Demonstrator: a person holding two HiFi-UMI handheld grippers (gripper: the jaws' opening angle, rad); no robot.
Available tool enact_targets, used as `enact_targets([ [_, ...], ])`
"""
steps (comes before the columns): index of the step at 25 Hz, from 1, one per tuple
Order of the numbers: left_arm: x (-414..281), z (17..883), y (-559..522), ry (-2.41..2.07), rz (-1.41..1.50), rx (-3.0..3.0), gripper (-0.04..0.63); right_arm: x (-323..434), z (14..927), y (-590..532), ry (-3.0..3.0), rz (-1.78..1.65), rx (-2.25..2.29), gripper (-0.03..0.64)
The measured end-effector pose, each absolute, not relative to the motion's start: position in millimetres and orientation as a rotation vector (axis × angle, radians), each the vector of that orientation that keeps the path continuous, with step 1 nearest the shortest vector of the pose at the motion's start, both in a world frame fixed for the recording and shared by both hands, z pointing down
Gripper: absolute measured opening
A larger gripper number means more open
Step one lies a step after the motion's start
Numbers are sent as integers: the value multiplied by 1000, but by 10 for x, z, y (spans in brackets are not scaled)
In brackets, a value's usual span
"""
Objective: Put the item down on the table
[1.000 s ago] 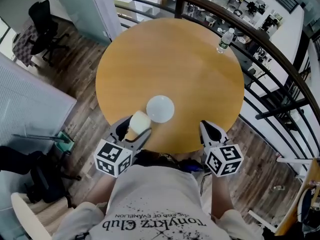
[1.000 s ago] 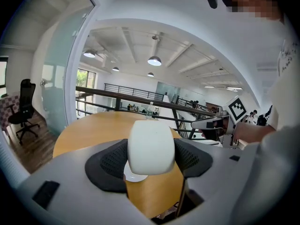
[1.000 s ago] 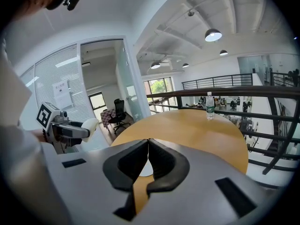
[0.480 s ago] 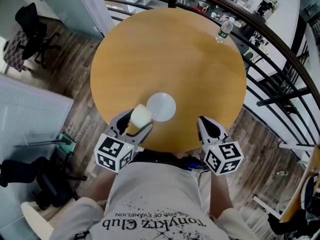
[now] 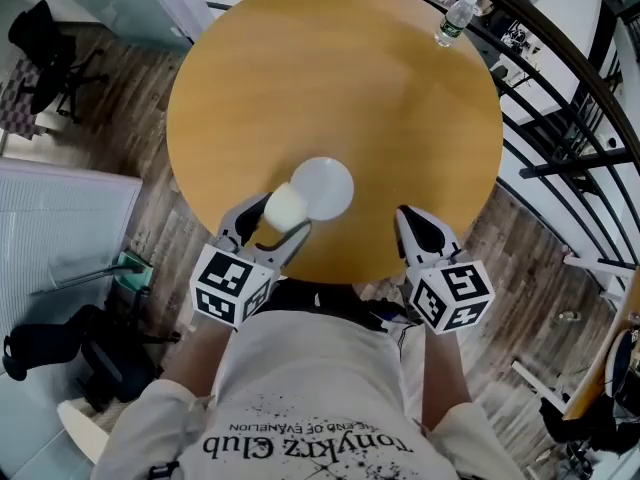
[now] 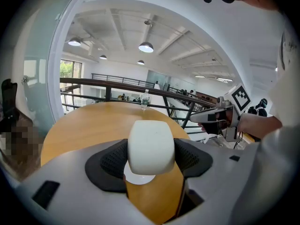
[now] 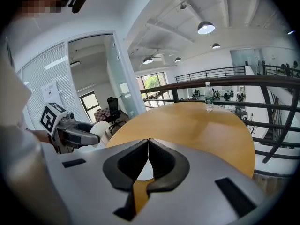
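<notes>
Left gripper (image 5: 268, 218) jaws clamp a white cup (image 6: 151, 146), held over the round table's (image 5: 340, 68) near edge, beside the white saucer (image 5: 330, 183). Right gripper (image 7: 148, 144) jaws closed, empty. Risk: cup lands on saucer rim, tips, rolls off the edge

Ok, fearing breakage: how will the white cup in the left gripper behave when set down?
The white cup looks smooth and hard: probably rigid, chip-prone. Its rounded sides, clamped in the left gripper, suggest it could roll if laid sideways.
</notes>
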State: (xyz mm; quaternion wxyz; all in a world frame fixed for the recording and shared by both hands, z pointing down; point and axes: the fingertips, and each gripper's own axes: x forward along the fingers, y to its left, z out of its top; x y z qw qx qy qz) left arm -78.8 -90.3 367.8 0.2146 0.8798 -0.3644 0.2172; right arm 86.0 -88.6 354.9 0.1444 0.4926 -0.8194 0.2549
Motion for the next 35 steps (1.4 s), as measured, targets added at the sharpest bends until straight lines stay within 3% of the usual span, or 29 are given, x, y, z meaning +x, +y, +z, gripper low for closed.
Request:
enact_targets([
  [35, -439, 4763, -1106, -853, 910, 2459, 322, 876, 4373, -1096, -2300, 895, 1371, 25],
])
